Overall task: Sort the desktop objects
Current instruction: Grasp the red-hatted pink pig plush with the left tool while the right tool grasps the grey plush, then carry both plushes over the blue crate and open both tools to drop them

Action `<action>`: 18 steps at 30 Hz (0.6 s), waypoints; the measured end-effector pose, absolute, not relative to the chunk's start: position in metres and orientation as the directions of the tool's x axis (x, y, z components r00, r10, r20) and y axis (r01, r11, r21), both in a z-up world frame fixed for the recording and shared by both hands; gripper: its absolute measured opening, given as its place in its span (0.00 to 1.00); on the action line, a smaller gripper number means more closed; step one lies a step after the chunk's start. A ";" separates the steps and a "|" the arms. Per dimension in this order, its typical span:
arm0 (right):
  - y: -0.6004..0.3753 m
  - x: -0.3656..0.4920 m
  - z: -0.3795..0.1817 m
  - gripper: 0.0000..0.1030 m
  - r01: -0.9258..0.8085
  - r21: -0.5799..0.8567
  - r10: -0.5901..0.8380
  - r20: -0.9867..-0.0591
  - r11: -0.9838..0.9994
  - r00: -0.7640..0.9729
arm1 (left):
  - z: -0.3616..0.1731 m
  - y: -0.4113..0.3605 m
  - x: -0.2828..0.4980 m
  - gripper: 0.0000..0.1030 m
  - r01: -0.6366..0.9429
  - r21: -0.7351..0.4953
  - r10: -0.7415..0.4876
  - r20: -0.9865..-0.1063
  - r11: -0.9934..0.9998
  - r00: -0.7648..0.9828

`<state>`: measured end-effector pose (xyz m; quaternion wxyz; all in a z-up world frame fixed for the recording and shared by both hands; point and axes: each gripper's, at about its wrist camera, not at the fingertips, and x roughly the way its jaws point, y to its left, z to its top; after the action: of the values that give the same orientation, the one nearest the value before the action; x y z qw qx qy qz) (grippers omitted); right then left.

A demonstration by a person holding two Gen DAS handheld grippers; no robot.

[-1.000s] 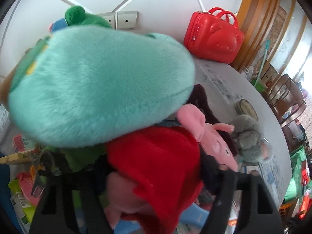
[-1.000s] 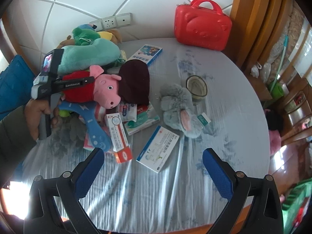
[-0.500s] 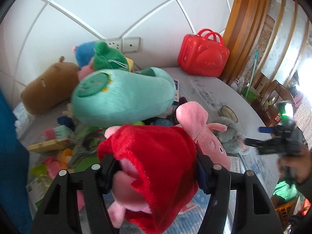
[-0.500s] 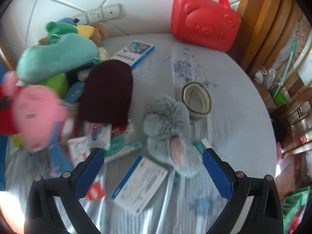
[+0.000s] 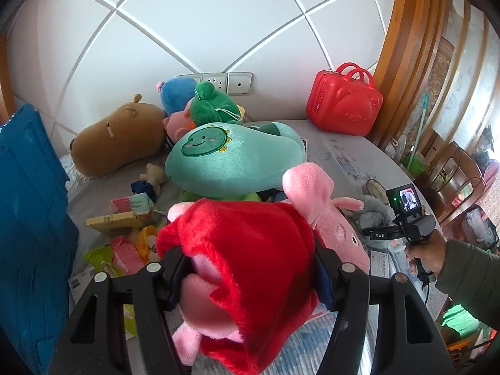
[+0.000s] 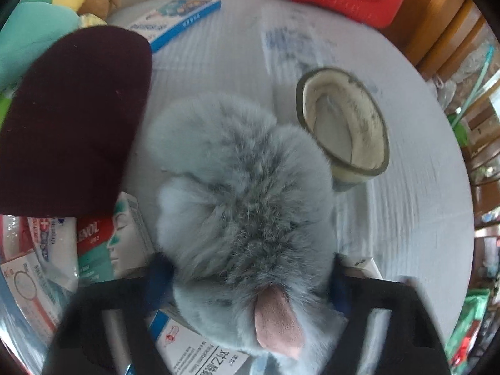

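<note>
Left wrist view: the left tool (image 5: 250, 268) is closed on a pink pig plush (image 5: 265, 250) in a red dress, one finger pressing into each side of the dress. The pig is lifted clear of the bench (image 5: 337, 153), head pointing far-right. Beyond it lies a teal dinosaur cushion (image 5: 231, 156); a green frog plush (image 5: 212, 106) and a blue plush (image 5: 176, 95) sit against the far wall, with a brown capybara plush (image 5: 118, 134) to their left. A blue crate (image 5: 28, 218) stands at the left edge. A red case (image 5: 343, 106) stands at the far right by the wall. Small boxes and packets (image 5: 125, 218) litter the bench left of the pig. At right, a hand (image 5: 423, 253) in an olive sleeve holds the right tool's handle and camera down at a grey plush.

Right wrist view: the right tool (image 6: 247, 281) straddles the grey mouse plush (image 6: 243, 206), blue pads at the fur on both sides; blur prevents telling whether it grips. The mouse lies on the bench, pink ear nearest. A dark maroon hat (image 6: 72, 118) lies left, a round cup (image 6: 343, 125) just beside the mouse at far right, medicine boxes (image 6: 103, 250) near left, a blue-edged box (image 6: 178, 18) far.
</note>
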<state>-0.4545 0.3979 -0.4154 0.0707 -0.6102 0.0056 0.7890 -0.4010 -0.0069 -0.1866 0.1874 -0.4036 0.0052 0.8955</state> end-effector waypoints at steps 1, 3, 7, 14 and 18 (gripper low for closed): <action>0.398 -0.453 -0.416 0.54 -0.117 -0.074 0.101 -0.965 -0.990 -0.243 | -0.186 -0.007 -0.400 0.61 -0.337 -0.143 0.331 -0.724 -0.930 -0.605; 0.397 -0.449 -0.411 0.51 -0.112 -0.076 0.102 -0.963 -0.991 -0.248 | -0.182 -0.008 -0.398 0.61 -0.335 -0.147 0.334 -0.718 -0.930 -0.611; 0.397 -0.440 -0.393 0.44 -0.114 -0.066 0.095 -0.956 -0.991 -0.279 | -0.174 -0.011 -0.393 0.61 -0.332 -0.156 0.340 -0.706 -0.930 -0.621; 0.384 -0.414 -0.341 0.43 -0.087 -0.041 0.067 -0.940 -0.995 -0.333 | -0.157 -0.019 -0.380 0.61 -0.323 -0.172 0.350 -0.677 -0.931 -0.648; 0.373 -0.400 -0.309 0.43 -0.064 -0.032 0.053 -0.926 -0.997 -0.373 | -0.141 -0.028 -0.368 0.61 -0.313 -0.180 0.351 -0.654 -0.933 -0.670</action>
<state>-0.4002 0.3726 -0.3086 0.0353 -0.5590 0.0048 0.8284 -0.3678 -0.0278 -0.1414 0.1816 -0.3632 -0.0261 0.9135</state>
